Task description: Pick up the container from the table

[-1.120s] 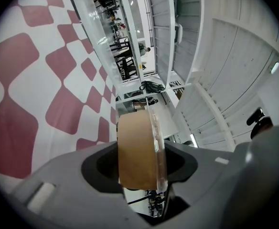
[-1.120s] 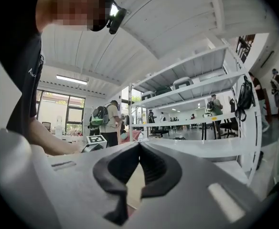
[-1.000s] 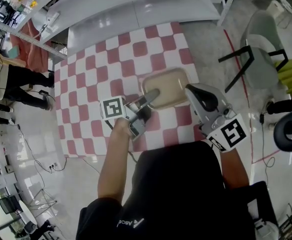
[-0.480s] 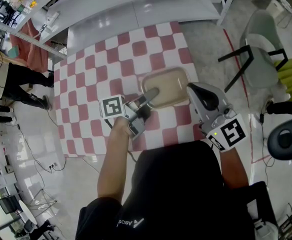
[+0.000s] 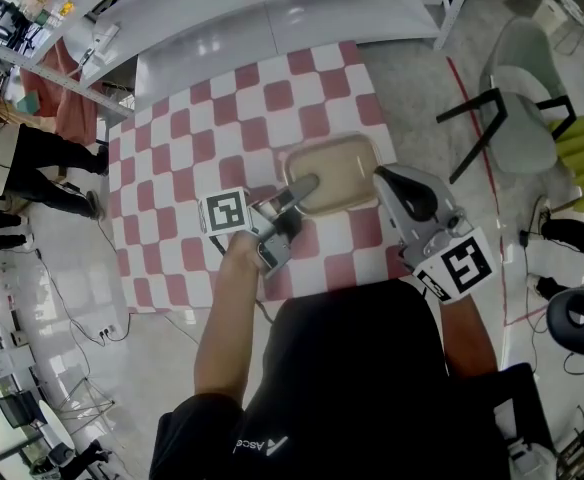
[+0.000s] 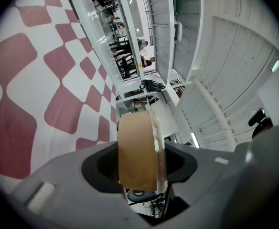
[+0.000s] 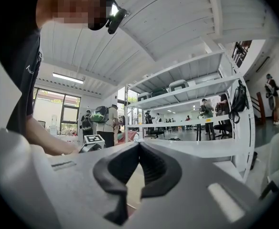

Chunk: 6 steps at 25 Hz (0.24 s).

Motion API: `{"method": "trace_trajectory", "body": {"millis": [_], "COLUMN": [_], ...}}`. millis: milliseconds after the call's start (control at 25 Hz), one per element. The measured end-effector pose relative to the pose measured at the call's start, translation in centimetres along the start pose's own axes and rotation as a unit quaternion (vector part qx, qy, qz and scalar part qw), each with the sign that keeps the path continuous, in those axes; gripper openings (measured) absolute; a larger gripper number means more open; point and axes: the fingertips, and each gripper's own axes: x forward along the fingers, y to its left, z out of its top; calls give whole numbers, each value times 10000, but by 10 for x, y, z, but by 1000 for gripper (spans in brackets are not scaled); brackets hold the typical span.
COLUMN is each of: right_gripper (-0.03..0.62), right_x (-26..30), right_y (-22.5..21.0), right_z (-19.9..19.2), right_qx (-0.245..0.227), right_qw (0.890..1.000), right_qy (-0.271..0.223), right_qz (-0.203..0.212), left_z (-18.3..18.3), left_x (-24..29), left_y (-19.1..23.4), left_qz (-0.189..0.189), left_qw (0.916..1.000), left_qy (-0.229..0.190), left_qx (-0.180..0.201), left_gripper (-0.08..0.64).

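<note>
A shallow beige container lies on the red-and-white checked table. My left gripper is shut on its near left rim, with one finger over the inside. In the left gripper view the container stands edge-on between the two jaws of the left gripper, a clear rim along one side. I cannot tell whether it is off the table. My right gripper is shut and empty just off the container's right edge. In the right gripper view the right gripper has its pads pressed together.
White shelving runs along the table's far side. A grey chair stands on the floor to the right, a round black stool nearer. People stand off the table's left edge.
Both grippers and the container stay where they were. Only the round black stool at the right and the people at the left have shifted.
</note>
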Motion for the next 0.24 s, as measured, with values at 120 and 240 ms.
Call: {"method": "trace_trajectory", "body": {"millis": [120, 240], "right_gripper": [3, 3], "right_x": [-2, -3], "right_y": [0, 1], "right_z": [1, 2], "right_qx": [7, 7], "right_qw": [10000, 10000], "right_qy": [12, 21], "right_qz": [12, 27], "left_z": [0, 0], "left_x": [1, 1], "left_y": [-1, -2], "left_qz": [-13, -11], "left_qw": [10000, 10000], "left_qy": [8, 6], "left_qx": [10, 1], "left_gripper": [216, 216]}}
